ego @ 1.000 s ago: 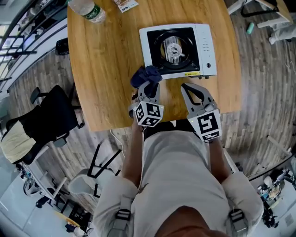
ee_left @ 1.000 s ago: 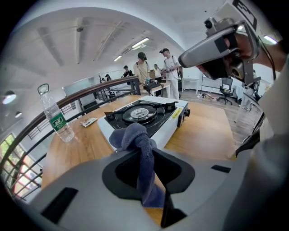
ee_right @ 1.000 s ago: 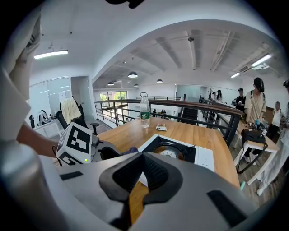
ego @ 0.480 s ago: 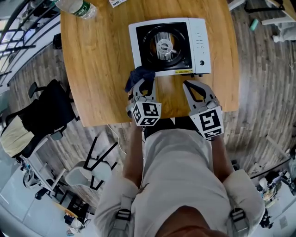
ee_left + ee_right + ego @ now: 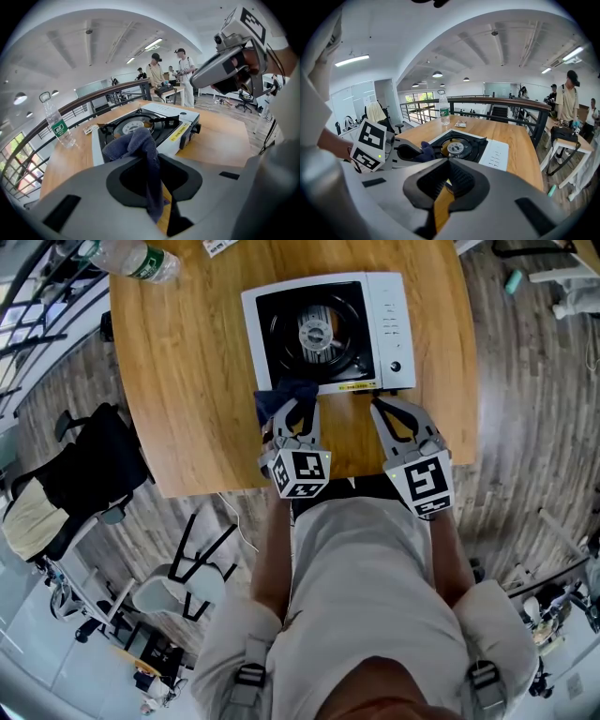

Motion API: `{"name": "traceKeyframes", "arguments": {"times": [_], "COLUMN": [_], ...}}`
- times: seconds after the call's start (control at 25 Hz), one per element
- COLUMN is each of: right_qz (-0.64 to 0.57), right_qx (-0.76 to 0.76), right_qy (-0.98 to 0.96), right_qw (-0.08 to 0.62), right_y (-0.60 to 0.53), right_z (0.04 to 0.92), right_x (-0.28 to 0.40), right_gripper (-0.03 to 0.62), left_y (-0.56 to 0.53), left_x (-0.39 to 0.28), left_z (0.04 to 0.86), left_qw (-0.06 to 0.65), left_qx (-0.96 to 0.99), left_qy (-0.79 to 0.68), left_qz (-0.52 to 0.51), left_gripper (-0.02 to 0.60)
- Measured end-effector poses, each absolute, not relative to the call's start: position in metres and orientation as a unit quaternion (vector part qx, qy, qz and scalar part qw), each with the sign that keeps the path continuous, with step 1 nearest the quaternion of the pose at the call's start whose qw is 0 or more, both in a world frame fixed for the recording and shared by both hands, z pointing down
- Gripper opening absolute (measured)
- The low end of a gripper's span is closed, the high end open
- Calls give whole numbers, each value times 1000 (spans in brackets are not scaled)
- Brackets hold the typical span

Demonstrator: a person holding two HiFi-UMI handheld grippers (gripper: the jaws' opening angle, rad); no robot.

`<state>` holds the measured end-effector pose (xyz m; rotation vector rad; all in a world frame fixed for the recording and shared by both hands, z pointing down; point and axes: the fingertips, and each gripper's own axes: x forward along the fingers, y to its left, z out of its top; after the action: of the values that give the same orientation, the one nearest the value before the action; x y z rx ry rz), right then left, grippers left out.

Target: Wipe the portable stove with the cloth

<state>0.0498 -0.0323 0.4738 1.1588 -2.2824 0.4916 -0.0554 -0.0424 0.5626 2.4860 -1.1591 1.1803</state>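
The portable stove [image 5: 389, 315] sits at the upper centre of the head view on the wooden table [image 5: 187, 381], burner [image 5: 314, 331] bare, control knob [image 5: 395, 367] on the front face towards the person. The left claw [image 5: 293, 412] is clamped on the dark blue cloth [image 5: 281, 393]. Its own view shows the fabric pinched between the jaws, a bunch standing out past the tips and a tail hanging below, which leaves a soft wad leading so that cloth, not claw, meets the metal. That wad lies at the stove's lower left corner, on or just against the front edge (actual contact cannot be confirmed). The right claw [image 5: 382, 407] has its jaws closed together with nothing between them. It is just below the stove's front face, left of the knob, and is judged to be placed there to steady the body against sliding. A water bottle [image 5: 131, 259] at the upper left is well apart from the work. Assessment: wiping is about to begin at the near left corner, and the top panel is not yet covered.
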Motion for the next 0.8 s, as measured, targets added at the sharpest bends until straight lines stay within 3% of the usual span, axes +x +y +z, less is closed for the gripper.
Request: {"name": "traceKeyframes", "arguments": {"times": [0.8], "right_qz": [202], "right_qx": [443], "right_qy": [-832], "right_qw": [265], "right_y": [-39], "right_z": [491], "right_x": [94], "right_gripper": [20], "left_y": [-35], "left_x": [32], "left_z": [565], "left_qw": [61], "left_qx": [864], "left_qy": [-326], "left_qz": [380], "left_gripper": [87]}}
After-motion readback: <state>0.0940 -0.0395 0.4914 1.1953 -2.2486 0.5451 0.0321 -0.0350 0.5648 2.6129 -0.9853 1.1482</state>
